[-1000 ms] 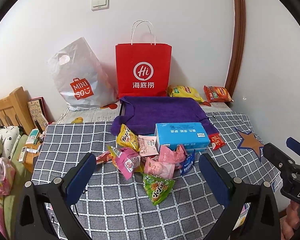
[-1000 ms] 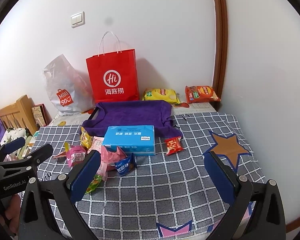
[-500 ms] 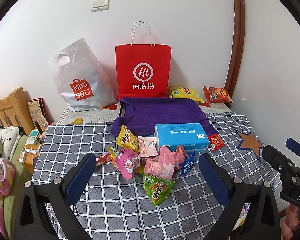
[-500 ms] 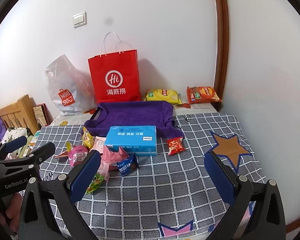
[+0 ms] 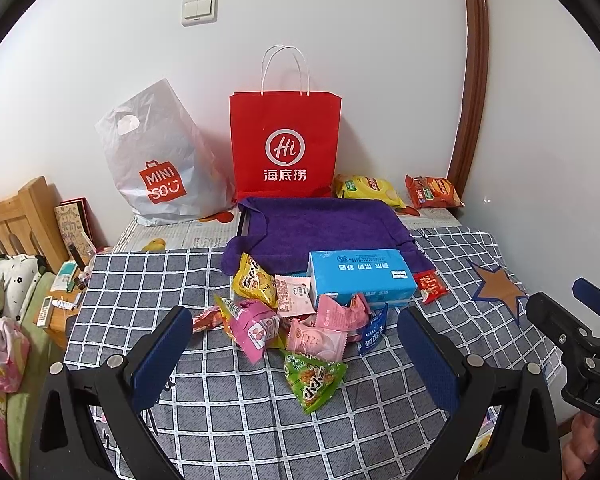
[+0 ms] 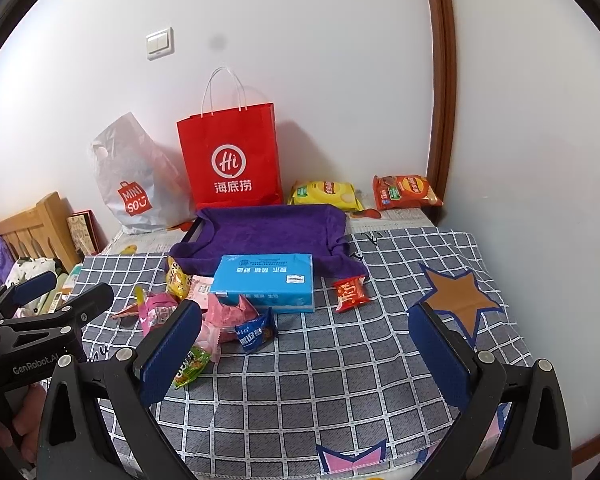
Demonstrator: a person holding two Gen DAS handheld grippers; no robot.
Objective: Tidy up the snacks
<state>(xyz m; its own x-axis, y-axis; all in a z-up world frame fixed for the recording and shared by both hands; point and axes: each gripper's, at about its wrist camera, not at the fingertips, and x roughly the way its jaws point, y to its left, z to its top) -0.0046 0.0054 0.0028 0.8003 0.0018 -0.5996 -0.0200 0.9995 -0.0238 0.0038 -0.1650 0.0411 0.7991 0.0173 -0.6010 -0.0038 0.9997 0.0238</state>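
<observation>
Snacks (image 5: 300, 320) crowd the checkered cloth's (image 5: 220, 420) left side while your left gripper (image 5: 292, 344) and right gripper (image 6: 306, 344) hover released, empty.

1. The tray (image 5: 242, 222) under the purple towel (image 5: 324, 228) shows only a pale edge at centre frame; the rest is covered.
2. In the right wrist view, the green snack packet (image 6: 192, 364) at lower left is partly behind a blue finger pad (image 6: 170, 354).
3. Small items on the wooden bedside surface (image 5: 60, 304), at the left edge, are too small to identify.
4. The blue box (image 5: 360, 276) carries print too small to read.
</observation>
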